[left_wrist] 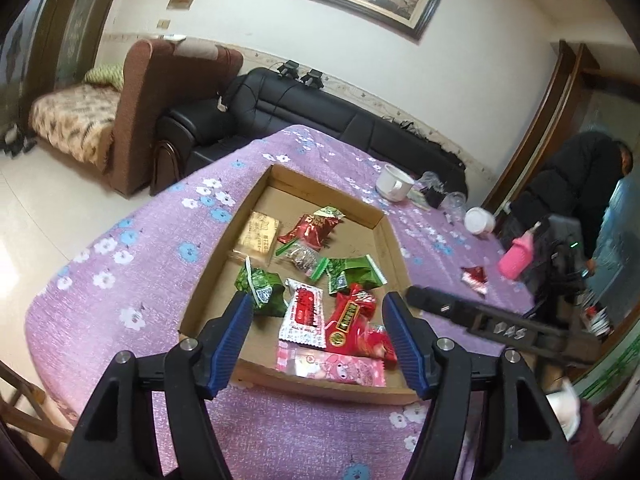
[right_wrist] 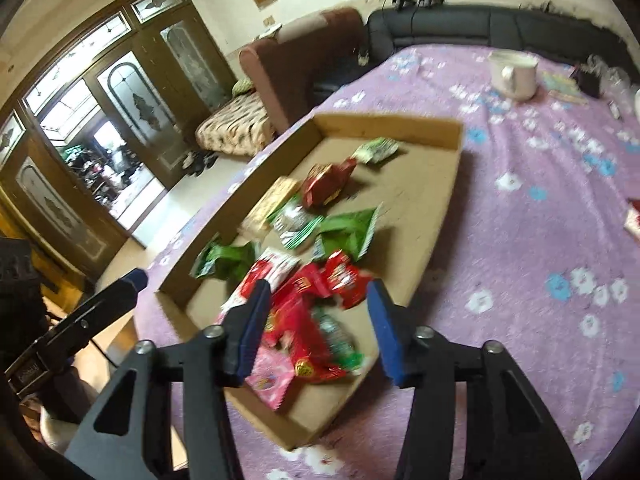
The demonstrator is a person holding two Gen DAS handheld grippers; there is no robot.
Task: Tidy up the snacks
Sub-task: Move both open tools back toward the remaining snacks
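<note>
Left gripper (left_wrist: pixel 318 330) hung open, empty | right gripper (right_wrist: pixel 316 326) likewise agape over crinkly red, green and pink snack packets (left_wrist: pixel 320 300) | heaped in shallow brown cardboard tray (left_wrist: pixel 390 244) | purple flowered tablecloth (left_wrist: pixel 132 264) | black leather sofa (left_wrist: pixel 320 116) behind.

The right tongs (right_wrist: pixel 316 314) stand parted at the lower middle of the frame, nothing pressed between the blue pads. Beyond them a cardboard tray (right_wrist: pixel 448 196) of snack packets (right_wrist: pixel 344 236) (red, green, pink) lies on the purple flowered counter (right_wrist: pixel 520 264), a white mug (right_wrist: pixel 516 74) upper right.
</note>
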